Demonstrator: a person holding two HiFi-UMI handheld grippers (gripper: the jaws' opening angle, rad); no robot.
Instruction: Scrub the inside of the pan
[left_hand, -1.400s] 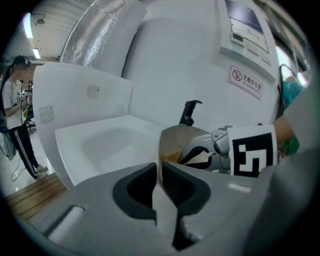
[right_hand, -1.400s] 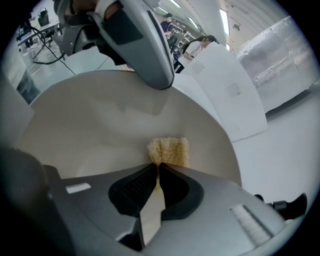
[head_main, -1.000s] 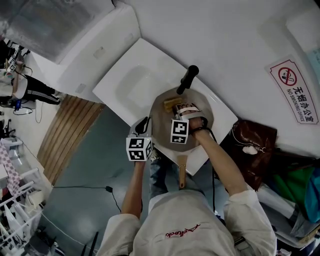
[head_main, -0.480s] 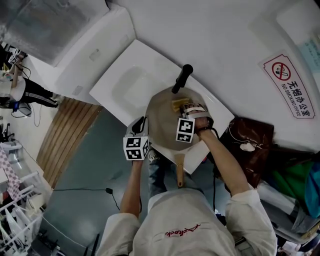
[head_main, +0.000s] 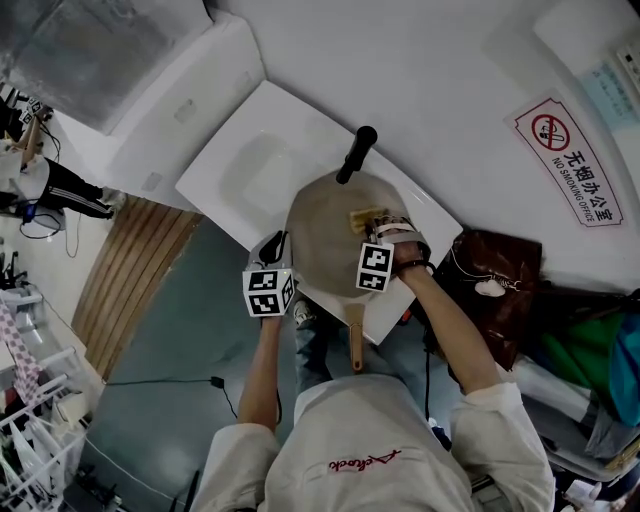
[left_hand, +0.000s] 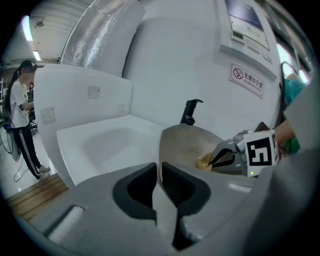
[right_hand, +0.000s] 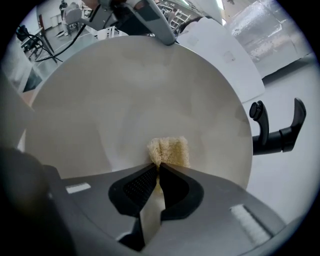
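A round beige pan with a wooden handle is held tilted over the white sink. My left gripper is shut on the pan's left rim, and the thin edge runs between its jaws. My right gripper is shut on a yellow sponge and presses it on the pan's inner face near the far right. In the right gripper view the sponge sticks out past the jaw tips against the pan.
A black faucet stands just behind the pan, also in the right gripper view as a faucet. A white wall with a no-smoking sign lies behind. A brown bag sits right of the sink. A person stands far left.
The right gripper has slid the sponge across the pan's inside toward its right side. The left gripper keeps its hold on the rim.
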